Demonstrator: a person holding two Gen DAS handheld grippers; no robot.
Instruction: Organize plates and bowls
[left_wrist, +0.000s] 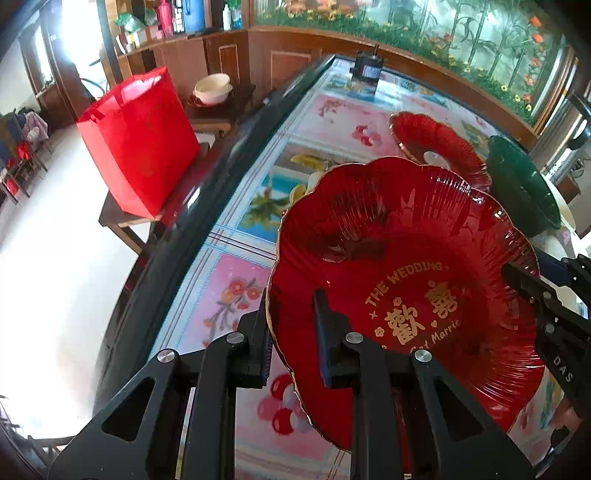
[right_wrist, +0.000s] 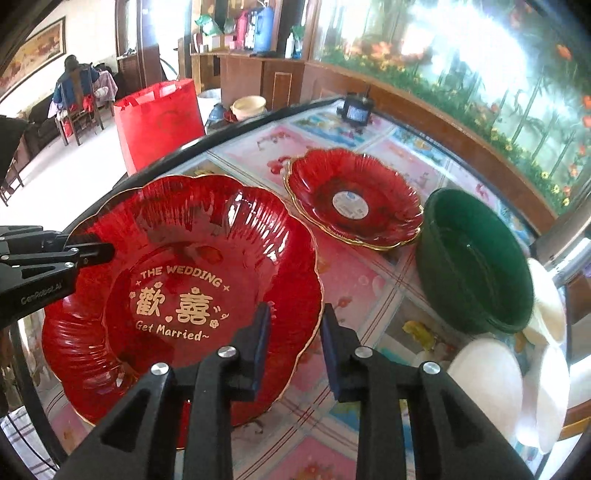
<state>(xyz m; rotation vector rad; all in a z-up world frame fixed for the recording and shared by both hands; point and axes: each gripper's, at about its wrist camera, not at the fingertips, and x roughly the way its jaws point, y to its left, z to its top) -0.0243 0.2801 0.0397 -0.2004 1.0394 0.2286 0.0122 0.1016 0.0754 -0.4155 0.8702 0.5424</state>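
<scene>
Nearest, the left gripper (left_wrist: 293, 332) is seen with its jaws apart, straddling the scalloped gold rim of a large red glass plate lettered "THE WEDDING" (left_wrist: 406, 266); one finger lies outside the rim and one over the plate's inner face, with a gap visible at each pad, so no firm clamp can be confirmed. The plate's near edge is hidden behind the gripper linkage.

Opposite, the right gripper (right_wrist: 295, 341) is likewise spread, its jaws set either side of the same plate's rim (right_wrist: 177, 288) without being closed on it. Whether the plate rests flat on the glass-topped table with a floral printed cover (right_wrist: 362, 280) or is tilted cannot be told.

Beyond the plate a smaller red scalloped glass dish with a round white label at its centre (right_wrist: 354, 199) is set on the table, apart from the large plate. Just beside it stands a dark green round bowl (right_wrist: 476, 258), and white dishes (right_wrist: 487, 373), blurred and cut off at the frame edge, are stacked on edge near the bowl.

Farther off, a small black device (right_wrist: 356, 109) is placed at the table's far end. Off the table, a red paper bag (left_wrist: 140, 140) is stood on a low wooden bench, and cream bowls (left_wrist: 212, 88) are stacked on a side table.
</scene>
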